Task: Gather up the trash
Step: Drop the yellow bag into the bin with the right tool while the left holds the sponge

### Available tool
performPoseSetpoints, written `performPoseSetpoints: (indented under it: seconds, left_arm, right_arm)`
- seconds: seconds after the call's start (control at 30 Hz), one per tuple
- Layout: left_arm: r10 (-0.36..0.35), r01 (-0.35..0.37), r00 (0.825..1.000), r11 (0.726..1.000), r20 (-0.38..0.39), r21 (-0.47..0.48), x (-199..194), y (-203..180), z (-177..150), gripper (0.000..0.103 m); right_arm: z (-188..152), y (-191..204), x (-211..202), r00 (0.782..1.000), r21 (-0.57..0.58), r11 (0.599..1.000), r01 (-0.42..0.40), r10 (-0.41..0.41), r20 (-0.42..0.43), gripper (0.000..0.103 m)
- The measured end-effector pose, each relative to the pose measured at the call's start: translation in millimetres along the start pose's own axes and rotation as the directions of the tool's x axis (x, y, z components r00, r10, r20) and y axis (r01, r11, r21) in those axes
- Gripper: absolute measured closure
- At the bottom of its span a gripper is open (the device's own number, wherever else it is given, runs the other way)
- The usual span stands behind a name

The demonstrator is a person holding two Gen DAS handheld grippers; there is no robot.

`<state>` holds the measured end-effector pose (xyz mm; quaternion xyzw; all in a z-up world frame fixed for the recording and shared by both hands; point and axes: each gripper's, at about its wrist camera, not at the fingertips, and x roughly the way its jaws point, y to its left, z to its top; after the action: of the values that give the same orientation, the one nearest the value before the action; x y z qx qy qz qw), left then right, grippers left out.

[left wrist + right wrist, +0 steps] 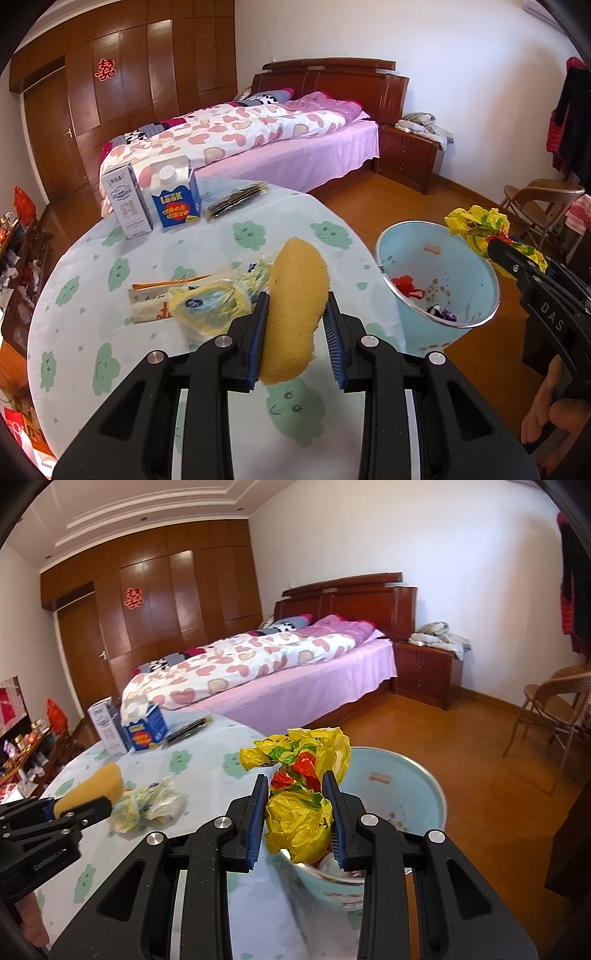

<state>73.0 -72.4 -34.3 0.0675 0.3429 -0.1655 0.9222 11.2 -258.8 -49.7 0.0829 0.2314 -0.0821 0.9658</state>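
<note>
Both loads are up, neither dropped yet. The right hand-held gripper [299, 816] is clamped on a crumpled yellow plastic bag [299, 775] and sits at the near rim of the pale blue bin [417, 786]. I'd push it forward until the wad is fully past the rim before letting go: the bag fans out wide beyond the pads and could catch the edge and spill outside. The left hand-held gripper [295, 339] is squeezing a yellow sponge [295, 295] over the surface [92, 280], with the bin ahead and to its right. It should wait its turn, since both won't fit over the mouth cleanly. The bin already holds some red scraps and a dark printed wrapper at the bottom, with plenty of room left. Still lying just ahead-left of the left gripper: a crumpled pale yellow wrapper [210, 306] and a flat orange-and-white packet [159, 295]. Two cartons [155, 199] stand well beyond.
</note>
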Motion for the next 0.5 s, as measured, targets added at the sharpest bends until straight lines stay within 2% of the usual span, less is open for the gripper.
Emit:
performPoseSetpoints:
  seconds: [0.5]
  left_arm:
    - [-0.031,0.031,0.999,0.999,-0.021,0.016,18,-22,12,0.074]
  right_arm:
    - [6,-51,14,0.989,0.058,0.988,0.145,-0.146,0.009,0.072]
